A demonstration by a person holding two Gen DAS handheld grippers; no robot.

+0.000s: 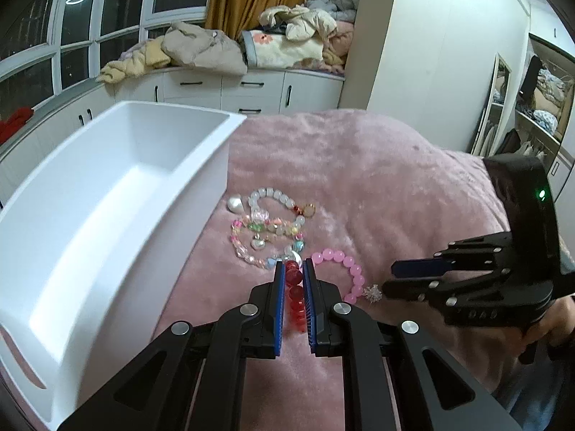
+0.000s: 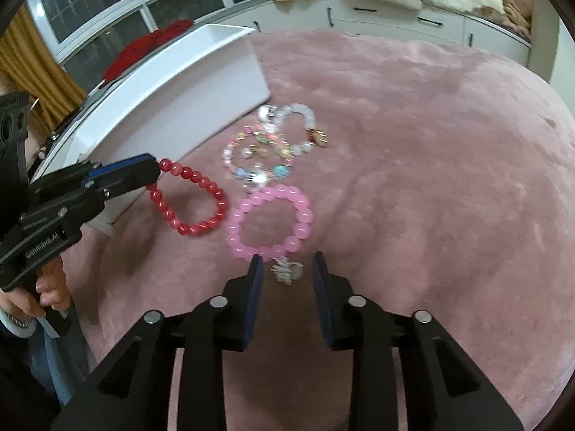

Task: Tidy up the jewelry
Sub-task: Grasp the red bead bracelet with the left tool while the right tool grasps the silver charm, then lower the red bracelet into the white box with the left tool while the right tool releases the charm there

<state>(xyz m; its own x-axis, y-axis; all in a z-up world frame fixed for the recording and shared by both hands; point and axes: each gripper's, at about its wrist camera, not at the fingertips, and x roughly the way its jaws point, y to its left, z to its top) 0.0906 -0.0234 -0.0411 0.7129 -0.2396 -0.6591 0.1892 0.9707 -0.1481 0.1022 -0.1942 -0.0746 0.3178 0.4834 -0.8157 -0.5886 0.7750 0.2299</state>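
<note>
My left gripper point(image 1: 293, 269) is shut on a red bead bracelet point(image 1: 294, 296), which hangs from its tip in the right wrist view point(image 2: 194, 197) beside the white tray point(image 1: 107, 194). A pink bead bracelet point(image 2: 271, 221) with a silver charm point(image 2: 287, 271) lies on the pink blanket. My right gripper point(image 2: 287, 262) is open, its fingertips on either side of the charm, just short of the pink beads. A multicoloured bracelet point(image 2: 257, 154) and a white bead bracelet point(image 2: 302, 125) lie beyond. The pink bracelet also shows in the left wrist view point(image 1: 345, 273).
The white tray point(image 2: 172, 100) is empty and sits at the left on the pink blanket point(image 2: 431, 179). A white heart-shaped piece point(image 1: 235, 204) lies by the tray wall. Cabinets with piled clothes point(image 1: 201, 50) stand behind the bed.
</note>
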